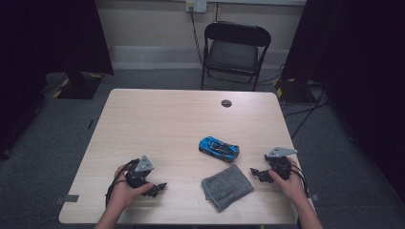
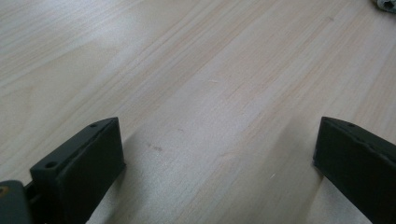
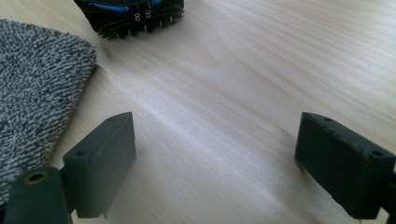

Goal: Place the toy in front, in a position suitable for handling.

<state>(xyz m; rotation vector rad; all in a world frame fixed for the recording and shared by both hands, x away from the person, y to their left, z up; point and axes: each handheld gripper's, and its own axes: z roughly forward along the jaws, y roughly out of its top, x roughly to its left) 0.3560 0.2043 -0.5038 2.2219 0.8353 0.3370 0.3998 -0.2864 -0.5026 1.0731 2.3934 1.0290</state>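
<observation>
Nearest the person, the left gripper (image 1: 160, 187) rests low on the table (image 1: 157, 119) at about seven o'clock, jaws spread with only bare wood between them. The right gripper (image 1: 254, 173) sits at four o'clock, jaws likewise spread and empty, aimed toward the grey cloth (image 1: 227, 186) lying flat just beside it at five o'clock. Slightly farther, near the centre, stands the blue toy car (image 1: 218, 148), close to the cloth's far corner. A low sweep for the cloth could likely knock the car rolling; pinching only one fold could drag it crooked.
</observation>
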